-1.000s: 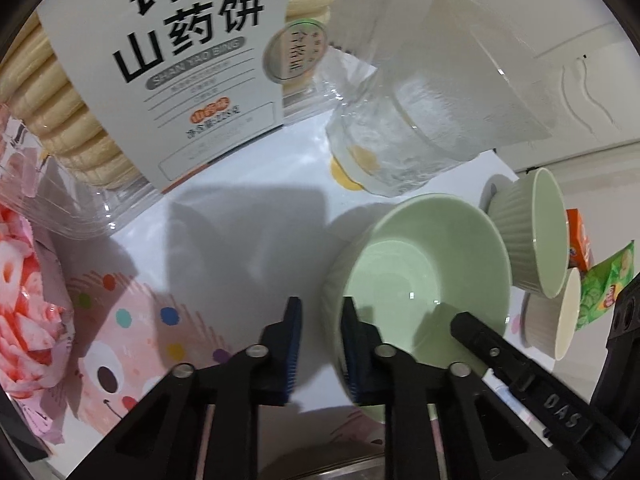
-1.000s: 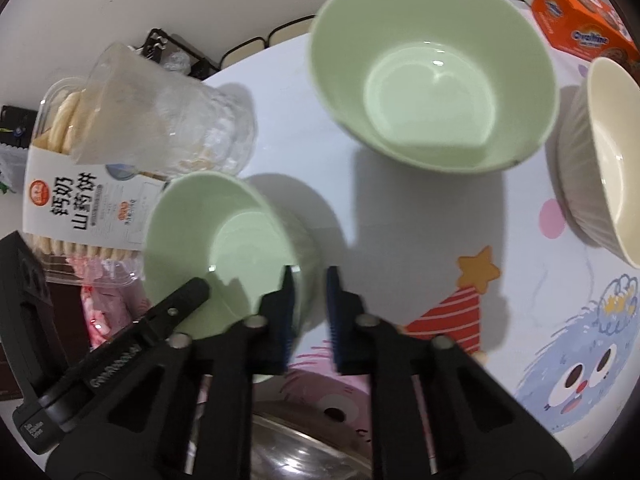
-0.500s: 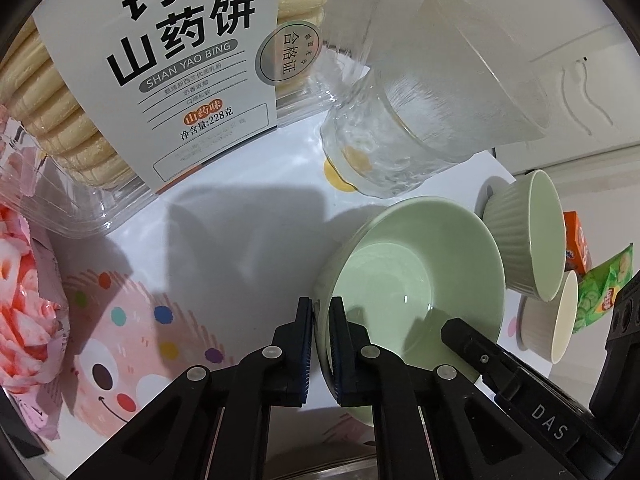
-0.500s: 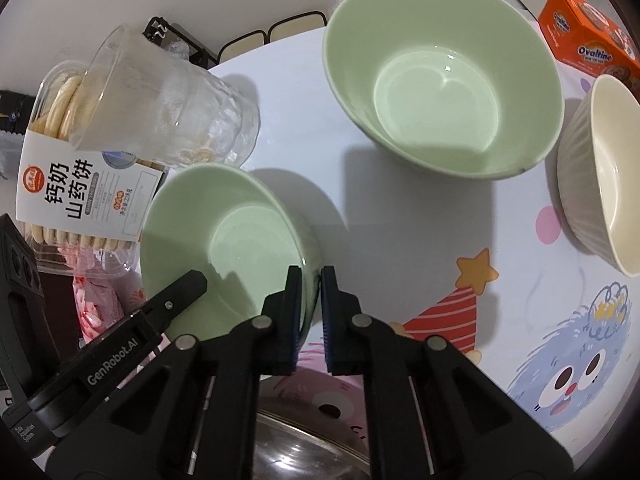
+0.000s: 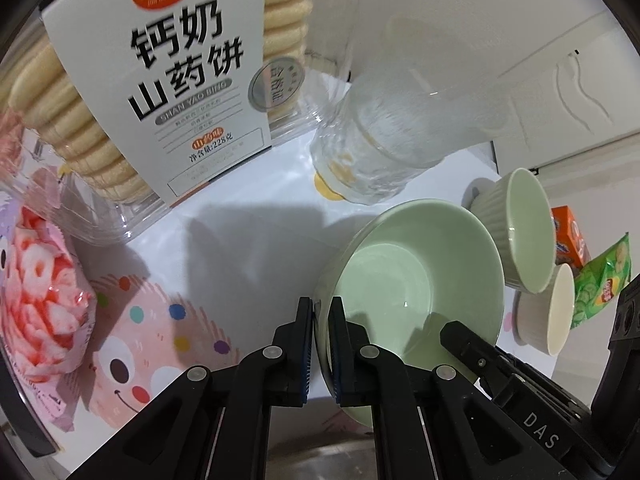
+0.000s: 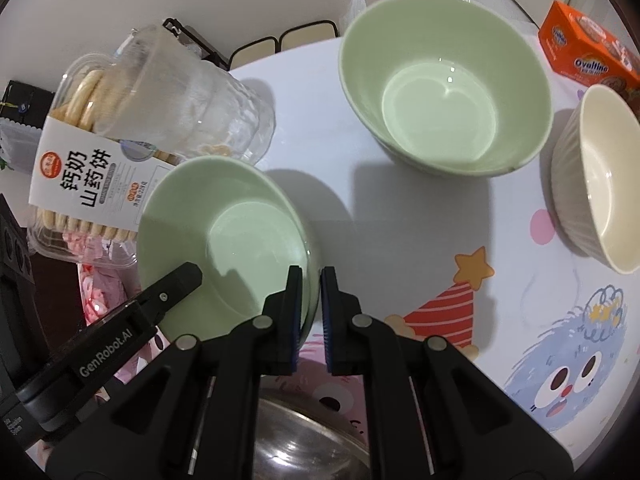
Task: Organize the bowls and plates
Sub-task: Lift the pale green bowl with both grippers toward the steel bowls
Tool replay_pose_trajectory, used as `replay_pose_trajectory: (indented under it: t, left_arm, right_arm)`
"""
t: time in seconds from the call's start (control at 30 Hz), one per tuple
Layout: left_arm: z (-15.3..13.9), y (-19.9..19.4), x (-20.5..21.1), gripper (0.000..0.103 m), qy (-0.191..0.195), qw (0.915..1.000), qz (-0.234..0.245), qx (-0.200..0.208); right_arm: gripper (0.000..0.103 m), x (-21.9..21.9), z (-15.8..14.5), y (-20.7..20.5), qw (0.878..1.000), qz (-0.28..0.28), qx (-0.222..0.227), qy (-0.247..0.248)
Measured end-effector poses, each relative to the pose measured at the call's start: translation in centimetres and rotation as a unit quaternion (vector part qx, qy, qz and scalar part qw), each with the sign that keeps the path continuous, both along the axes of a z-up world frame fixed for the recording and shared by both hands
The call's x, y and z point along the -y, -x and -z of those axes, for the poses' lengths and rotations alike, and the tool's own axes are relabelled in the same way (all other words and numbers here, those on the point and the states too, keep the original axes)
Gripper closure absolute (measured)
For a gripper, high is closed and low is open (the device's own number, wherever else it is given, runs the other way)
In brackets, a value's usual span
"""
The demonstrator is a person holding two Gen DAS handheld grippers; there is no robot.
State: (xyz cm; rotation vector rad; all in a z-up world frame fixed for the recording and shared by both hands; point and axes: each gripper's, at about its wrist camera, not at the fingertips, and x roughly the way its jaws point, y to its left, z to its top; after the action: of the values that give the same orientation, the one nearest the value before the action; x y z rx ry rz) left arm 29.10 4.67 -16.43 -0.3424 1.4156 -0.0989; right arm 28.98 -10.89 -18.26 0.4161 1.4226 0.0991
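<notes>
A small pale green bowl (image 5: pixel 416 280) (image 6: pixel 224 236) is held from two sides above the patterned tablecloth. My left gripper (image 5: pixel 320 320) is shut on its left rim, one pad inside and one outside. My right gripper (image 6: pixel 312 292) is shut on the opposite rim. A larger green bowl (image 6: pixel 444 96) stands behind it, and a cream ribbed bowl (image 6: pixel 600 176) sits at the right. In the left wrist view the same two bowls show as a green-lined one (image 5: pixel 520 228) and a cream one (image 5: pixel 548 312), both at the right edge.
A clear glass jar (image 5: pixel 392 148) and a biscuit package (image 5: pixel 160 80) stand close behind the held bowl. A pink snack bag (image 5: pixel 40 292) lies left, an orange box (image 6: pixel 584 52) and a green chip bag (image 5: pixel 600 284) far right. A metal pan (image 6: pixel 312 440) sits below the grippers.
My left gripper's jaws closed onto the bowl's rim, then rose with it. The right gripper stayed clamped on the other rim and barely moved.
</notes>
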Motion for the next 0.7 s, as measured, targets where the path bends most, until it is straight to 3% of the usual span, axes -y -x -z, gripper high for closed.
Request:
replay_pose_trajectory:
  t: [0.37, 0.7]
  left_arm:
    - [-4.8, 4.4, 4.1, 0.097, -0.007, 0.9979, 0.047, 0.045]
    - [-5.2, 10.6, 10.8, 0.096, 0.003, 0.9957, 0.084, 0.040]
  right_arm:
    - [0.092, 3.1, -4.8, 4.7, 0.999, 0.002, 0.040, 0.013]
    - [0.092, 9.0, -7.1, 10.7, 0.998, 0.026, 0.050, 0.029]
